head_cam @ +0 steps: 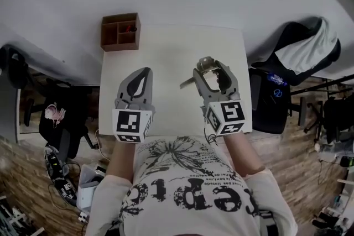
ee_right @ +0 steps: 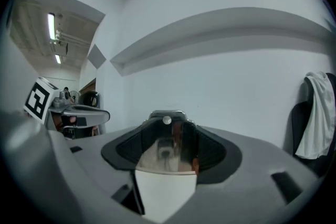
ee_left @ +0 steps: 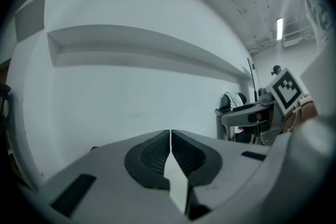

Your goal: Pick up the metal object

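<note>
Gripping now: the right tool [head_cam: 212,70] is clamped on the metal object [head_cam: 206,65]. It is a shiny piece pinched at the far end of the jaws, right of centre in the head view. A thin part of it pokes out to the lower left of the jaws.
Close look: in the right gripper view the bright piece fills the gap between the dark pads [ee_right: 123,152] and seems to touch both. The hold looks firm to me.
Left tool: the left tool [head_cam: 139,81] has its jaws pressed together with nothing between them. It hangs over the lower left part of the surface [head_cam: 166,50], well apart from the metal object.
Height: both gripper views look out level at the white wall and show none of the surface. From that I'd judge the metal object is up off the surface, though the head view alone can't settle it.
Done: the grasp, and as far as I can judge the lift too.
Left: little, perhaps only holding the metal object steady and clear, since the task names no place to put it.
Also about: a wooden box [head_cam: 120,31] with compartments sits at the upper left corner of the surface, well apart from both tools.
</note>
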Demonstrator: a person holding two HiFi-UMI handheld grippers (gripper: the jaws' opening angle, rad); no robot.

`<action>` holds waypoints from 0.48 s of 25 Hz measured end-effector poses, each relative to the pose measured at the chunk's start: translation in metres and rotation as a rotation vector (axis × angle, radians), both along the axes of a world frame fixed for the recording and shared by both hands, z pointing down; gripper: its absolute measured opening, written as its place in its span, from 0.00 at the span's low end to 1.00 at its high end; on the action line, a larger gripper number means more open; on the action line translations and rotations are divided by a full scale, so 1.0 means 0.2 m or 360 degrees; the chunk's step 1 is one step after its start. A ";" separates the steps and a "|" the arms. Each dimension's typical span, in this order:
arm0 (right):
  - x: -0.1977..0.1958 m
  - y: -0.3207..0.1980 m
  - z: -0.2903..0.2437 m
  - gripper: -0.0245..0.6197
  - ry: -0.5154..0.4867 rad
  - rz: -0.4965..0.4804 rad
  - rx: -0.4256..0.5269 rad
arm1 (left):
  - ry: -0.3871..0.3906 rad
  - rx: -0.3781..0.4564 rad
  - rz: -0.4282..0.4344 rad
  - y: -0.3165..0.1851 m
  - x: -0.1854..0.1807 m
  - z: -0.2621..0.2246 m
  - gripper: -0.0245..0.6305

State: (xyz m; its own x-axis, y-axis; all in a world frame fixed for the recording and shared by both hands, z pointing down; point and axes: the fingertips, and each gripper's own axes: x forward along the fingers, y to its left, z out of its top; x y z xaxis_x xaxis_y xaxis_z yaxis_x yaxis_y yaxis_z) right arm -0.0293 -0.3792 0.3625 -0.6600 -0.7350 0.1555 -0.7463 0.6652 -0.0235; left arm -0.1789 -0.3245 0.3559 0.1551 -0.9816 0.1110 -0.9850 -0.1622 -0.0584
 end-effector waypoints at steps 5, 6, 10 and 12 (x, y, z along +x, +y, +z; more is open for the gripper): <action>0.01 0.05 -0.11 0.47 -0.0043 -0.0003 0.0118 | -0.0009 0.0059 0.0009 0.02 0.03 -0.10 0.06; 0.00 0.05 -0.11 0.47 -0.0046 -0.0006 0.0127 | -0.0012 0.0068 0.0011 0.02 0.03 -0.11 0.06; 0.00 0.04 -0.08 0.47 -0.0036 0.0008 0.0130 | -0.0024 0.0069 0.0009 0.03 0.04 -0.13 0.06; 0.00 0.03 -0.06 0.47 -0.0038 0.0026 0.0113 | -0.0033 0.0063 0.0014 0.04 0.05 -0.13 0.06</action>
State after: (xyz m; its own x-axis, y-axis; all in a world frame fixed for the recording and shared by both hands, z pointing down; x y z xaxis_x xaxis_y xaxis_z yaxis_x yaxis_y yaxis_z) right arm -0.0285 -0.3735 0.3500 -0.6508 -0.7543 0.0871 -0.7568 0.6536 0.0052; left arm -0.1696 -0.3174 0.3296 0.1617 -0.9840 0.0756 -0.9821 -0.1679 -0.0851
